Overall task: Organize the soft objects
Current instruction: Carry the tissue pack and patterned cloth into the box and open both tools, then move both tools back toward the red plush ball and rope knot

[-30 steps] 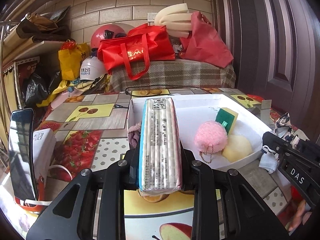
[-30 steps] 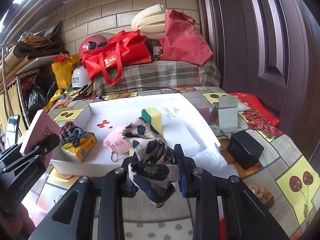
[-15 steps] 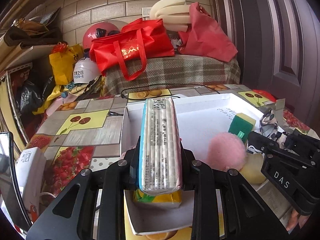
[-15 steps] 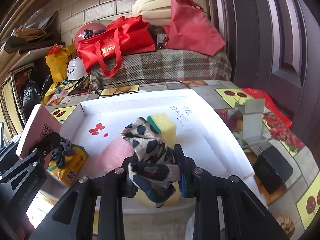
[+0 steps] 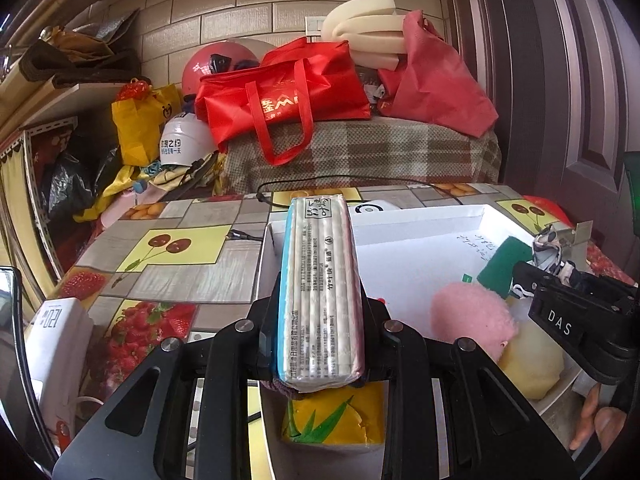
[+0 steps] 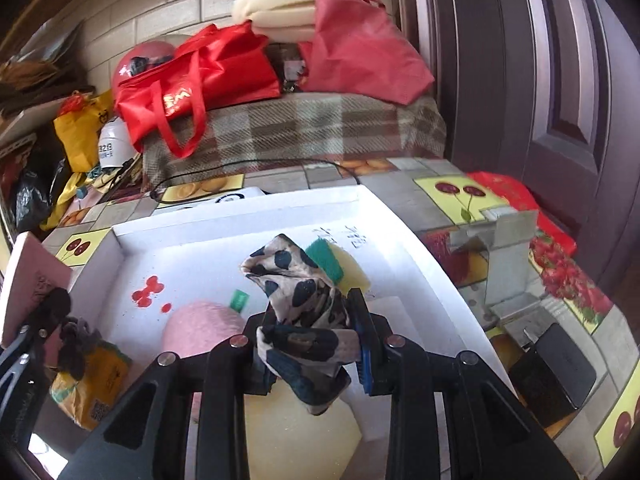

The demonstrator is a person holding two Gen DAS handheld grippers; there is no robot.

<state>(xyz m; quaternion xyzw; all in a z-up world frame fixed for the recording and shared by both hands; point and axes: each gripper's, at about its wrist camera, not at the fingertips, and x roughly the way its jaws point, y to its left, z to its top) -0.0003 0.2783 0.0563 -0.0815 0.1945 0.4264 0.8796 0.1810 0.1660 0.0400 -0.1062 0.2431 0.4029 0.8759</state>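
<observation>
My left gripper (image 5: 320,312) is shut on a long tissue pack (image 5: 318,280), held on edge over the left end of the white tray (image 5: 420,220). Under it lies a yellow tissue packet (image 5: 332,416). My right gripper (image 6: 310,320) is shut on a spotted cloth (image 6: 300,300), above the tray's (image 6: 240,208) near side. In the tray lie a pink pom-pom (image 6: 200,328), a pale yellow sponge (image 6: 296,432), a green-and-yellow scouring sponge (image 6: 340,268) and the yellow packet (image 6: 92,380) with a dark hair tie (image 6: 76,340) on it.
A black box (image 6: 552,372) and a grey metal stand (image 6: 504,248) sit right of the tray. A white box (image 5: 52,340) and a phone stand at the left. Red bags (image 5: 288,92) and helmets lie on a plaid cover behind. A black cable (image 5: 320,184) crosses the table.
Both grippers have moved forward over the tray with their loads. The tray's contents now lie closer and lower in both views.
</observation>
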